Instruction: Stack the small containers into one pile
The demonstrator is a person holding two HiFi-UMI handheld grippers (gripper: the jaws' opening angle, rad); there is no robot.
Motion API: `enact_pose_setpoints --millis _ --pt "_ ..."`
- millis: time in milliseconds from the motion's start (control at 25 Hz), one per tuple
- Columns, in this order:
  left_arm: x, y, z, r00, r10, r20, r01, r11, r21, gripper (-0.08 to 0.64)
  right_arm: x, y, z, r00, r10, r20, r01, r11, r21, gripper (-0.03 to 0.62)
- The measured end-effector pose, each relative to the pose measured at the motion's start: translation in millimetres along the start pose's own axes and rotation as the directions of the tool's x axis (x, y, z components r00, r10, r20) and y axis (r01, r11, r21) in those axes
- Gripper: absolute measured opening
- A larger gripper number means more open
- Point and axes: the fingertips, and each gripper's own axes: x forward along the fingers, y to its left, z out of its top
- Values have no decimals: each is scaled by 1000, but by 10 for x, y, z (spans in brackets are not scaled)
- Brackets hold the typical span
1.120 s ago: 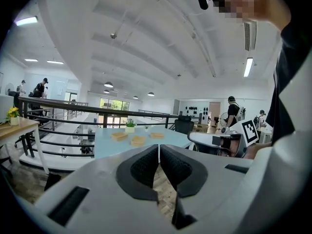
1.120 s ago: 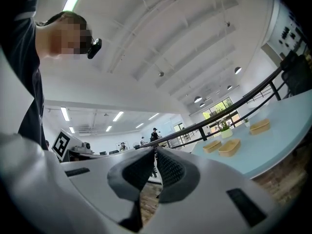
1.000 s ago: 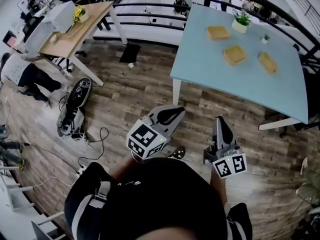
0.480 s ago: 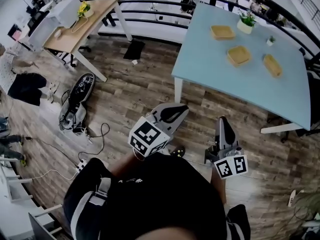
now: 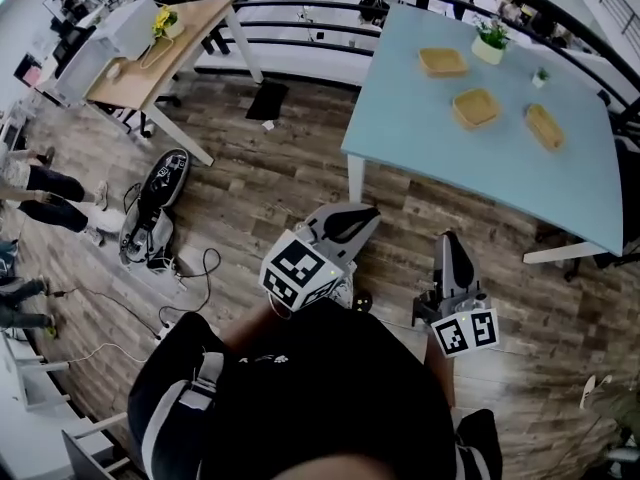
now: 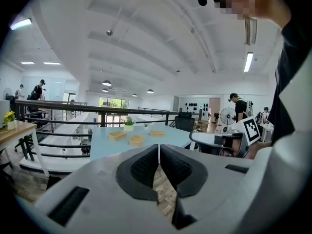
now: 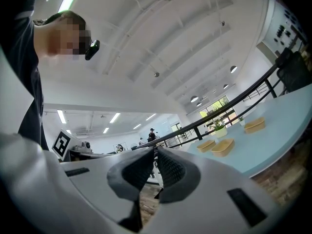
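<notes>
Small containers, three, tan, shallow, open-topped: left container (image 5: 443,62), middle container (image 5: 476,108), right container (image 5: 542,126). Each lies singly and apart from the others, none stacked. All rest on the far half of the light blue table (image 5: 420,148), at the far right of the scene and well apart from both grippers.

Potted plant (image 5: 489,40): green, in a white pot, at the table's far edge, just right of the left container.

Left gripper (image 5: 368,211): near, over the wood floor (image 5: 270,183), pointing toward the table. Its jaws are pressed together with nothing between them. Marker cube at its near end.

Right gripper (image 5: 449,240): near, to the right of the left gripper, short of the table's near edge. Its jaws are closed together and hold nothing.

Wooden desk (image 5: 160,53): far left, white legs.

Black railing (image 5: 290,13): along the far side, behind the desk and table.

Cables (image 5: 190,278): on the floor, near left.
</notes>
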Motion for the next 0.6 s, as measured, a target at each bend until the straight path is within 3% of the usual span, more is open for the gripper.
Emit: enact_pose_setpoints --millis 600 --pt "588 350 181 999 -15 41 16 1000 -19 18 376 -498 205 999 -38 -16 37 998 -46 20"
